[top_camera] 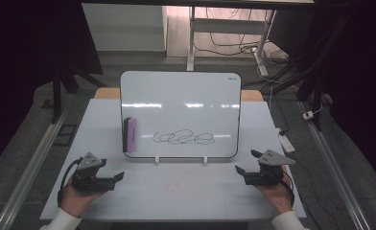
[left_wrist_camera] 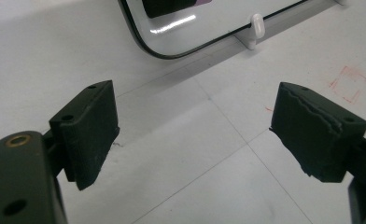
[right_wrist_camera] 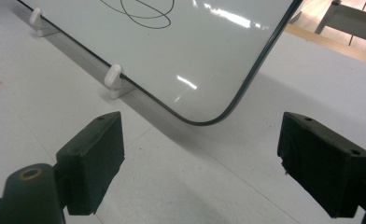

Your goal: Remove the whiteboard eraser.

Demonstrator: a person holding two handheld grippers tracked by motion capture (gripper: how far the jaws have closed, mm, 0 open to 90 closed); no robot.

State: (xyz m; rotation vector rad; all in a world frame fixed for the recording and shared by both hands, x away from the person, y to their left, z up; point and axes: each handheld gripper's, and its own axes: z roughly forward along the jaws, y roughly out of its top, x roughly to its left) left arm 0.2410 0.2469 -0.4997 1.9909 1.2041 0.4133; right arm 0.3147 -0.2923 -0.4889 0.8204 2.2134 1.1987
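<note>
A small whiteboard (top_camera: 180, 114) stands tilted on two white feet in the middle of the white table (top_camera: 176, 191). A black scribble (top_camera: 183, 138) runs across its lower part, and a pink and black eraser (top_camera: 130, 134) sticks to its left edge. My left gripper (top_camera: 117, 178) rests at the front left, open, with nothing between its jaws. My right gripper (top_camera: 245, 163) sits at the front right, also open and empty. In the left gripper view the whiteboard's lower left corner (left_wrist_camera: 162, 49) lies ahead; in the right gripper view the whiteboard's lower right corner (right_wrist_camera: 204, 116) does.
Faint red marks (left_wrist_camera: 348, 83) show on the table in front of the board. A white foot (right_wrist_camera: 113, 79) holds the board's bottom edge. Metal rails run along both sides of the table, and cables lie on the floor behind.
</note>
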